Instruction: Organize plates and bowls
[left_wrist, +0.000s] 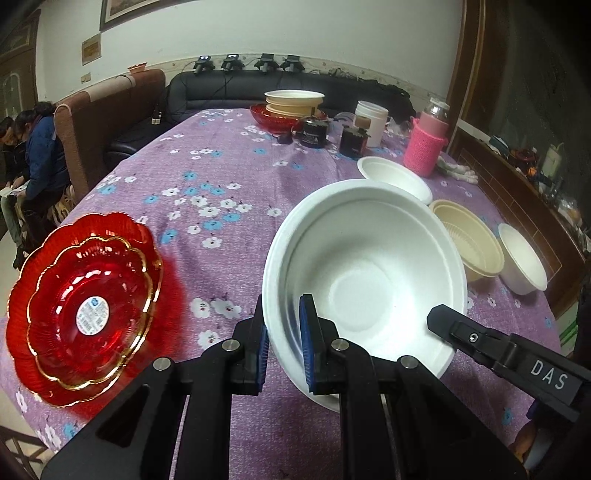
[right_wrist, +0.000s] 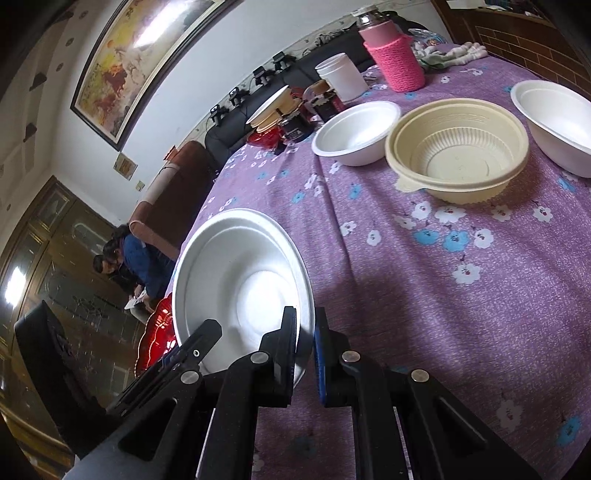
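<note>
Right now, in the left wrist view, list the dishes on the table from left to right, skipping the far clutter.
Red plates → big white bowl clamped at its rim by the left tool → beige bowl → small white bowl.

Right gripper (right_wrist: 306, 354) clamps white bowl (right_wrist: 236, 280) rim — tilted.
</note>
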